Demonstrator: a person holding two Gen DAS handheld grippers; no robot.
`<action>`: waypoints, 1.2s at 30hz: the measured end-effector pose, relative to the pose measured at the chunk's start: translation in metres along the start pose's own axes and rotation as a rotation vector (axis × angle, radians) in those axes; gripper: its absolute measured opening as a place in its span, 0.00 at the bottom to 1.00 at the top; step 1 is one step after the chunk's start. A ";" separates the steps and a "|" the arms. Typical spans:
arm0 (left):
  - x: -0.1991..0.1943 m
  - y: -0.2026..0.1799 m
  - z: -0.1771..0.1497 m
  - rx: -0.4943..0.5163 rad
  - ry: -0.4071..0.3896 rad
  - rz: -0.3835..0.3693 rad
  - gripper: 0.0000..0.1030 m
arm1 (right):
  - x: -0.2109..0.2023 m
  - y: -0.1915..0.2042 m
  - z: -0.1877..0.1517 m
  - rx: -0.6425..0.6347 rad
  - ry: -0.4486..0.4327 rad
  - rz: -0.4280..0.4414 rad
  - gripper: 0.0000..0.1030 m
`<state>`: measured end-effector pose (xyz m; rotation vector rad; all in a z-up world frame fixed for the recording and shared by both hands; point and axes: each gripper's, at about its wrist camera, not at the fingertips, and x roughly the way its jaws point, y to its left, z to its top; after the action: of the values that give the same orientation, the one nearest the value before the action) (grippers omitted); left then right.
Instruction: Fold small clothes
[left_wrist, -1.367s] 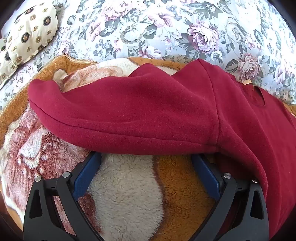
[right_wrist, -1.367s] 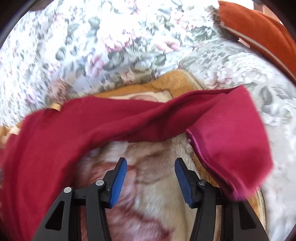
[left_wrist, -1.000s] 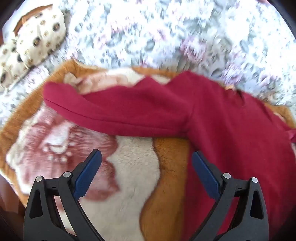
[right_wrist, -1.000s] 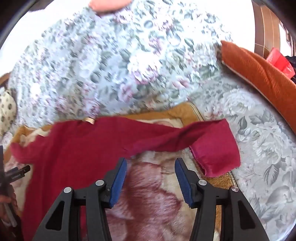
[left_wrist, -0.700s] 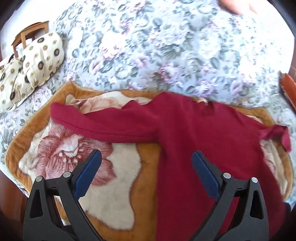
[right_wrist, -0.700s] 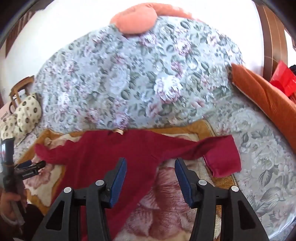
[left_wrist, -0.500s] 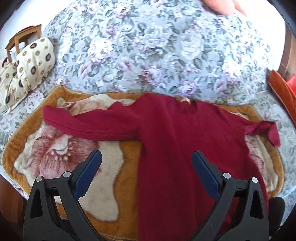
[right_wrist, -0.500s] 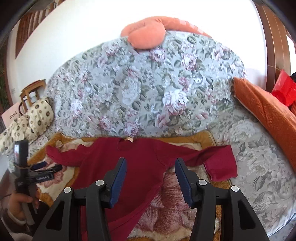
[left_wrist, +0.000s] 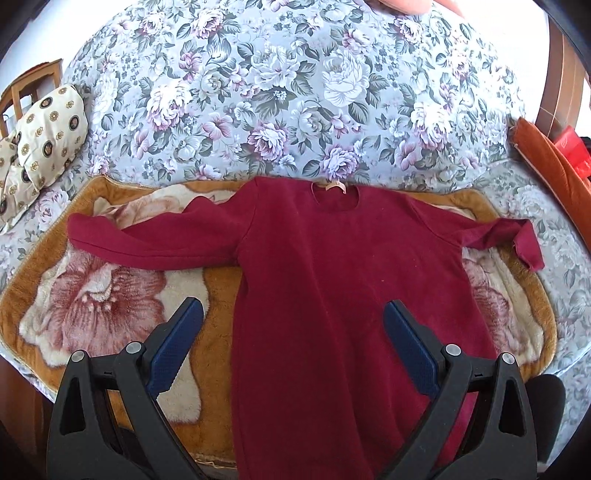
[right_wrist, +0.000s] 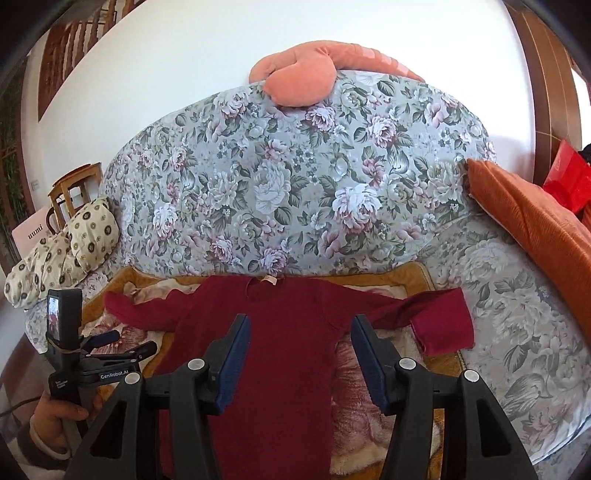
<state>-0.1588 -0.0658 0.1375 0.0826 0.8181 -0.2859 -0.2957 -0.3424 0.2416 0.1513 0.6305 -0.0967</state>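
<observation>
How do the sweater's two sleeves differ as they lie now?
The left sleeve lies flat and wide on the blanket, cuff straight. The right sleeve is bunched narrow, its cuff turned downward past the blanket's edge onto the floral cover. Both stretch outward from the sweater, unfolded, and neither gripper holds them.

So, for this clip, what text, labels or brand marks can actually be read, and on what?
"GenRobot.AI": white lettering on the left claw body.
"unmi" (uncertain): pale board beside the chair.
Small white label on the claw's handle: too small to read.
Sweater neck tag: no legible text.
</observation>
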 end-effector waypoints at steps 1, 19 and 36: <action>0.000 0.000 0.000 0.001 -0.001 0.003 0.96 | 0.005 0.001 -0.002 0.002 0.006 -0.002 0.53; -0.004 0.007 0.008 -0.019 -0.035 0.027 0.96 | 0.063 0.030 -0.016 -0.020 0.098 -0.022 0.53; -0.003 -0.003 0.015 -0.014 -0.041 0.014 0.96 | 0.084 0.027 -0.019 0.006 0.147 -0.061 0.53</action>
<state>-0.1509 -0.0704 0.1496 0.0689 0.7786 -0.2677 -0.2355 -0.3164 0.1791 0.1455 0.7821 -0.1472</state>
